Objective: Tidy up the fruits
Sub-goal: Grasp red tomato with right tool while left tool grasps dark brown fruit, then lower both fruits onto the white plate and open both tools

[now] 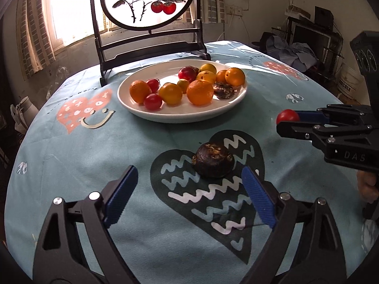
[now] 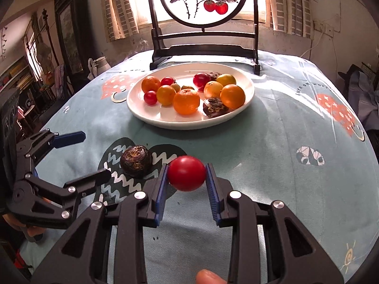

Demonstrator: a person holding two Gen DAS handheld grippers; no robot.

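On the blue tablecloth [image 1: 94, 161], the left gripper [image 1: 189, 189] sat spread wide, nothing between its pads; a dark wrinkled fruit [image 1: 214, 163] lay on the black heart print [image 1: 213, 213] just beyond its fingertips, nearer the right one; the right gripper [image 2: 187, 177] pinched a red tomato [image 2: 186, 176] above the cloth; a white plate [image 2: 146, 116] farther back held oranges, tomatoes and more dark fruit, in front of a round painted screen [image 2: 201, 0].

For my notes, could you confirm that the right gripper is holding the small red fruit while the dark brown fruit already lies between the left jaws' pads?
Not quite: in the left wrist view the dark brown fruit lies on the tablecloth just ahead of the open left gripper. The right gripper does hold the small red fruit.
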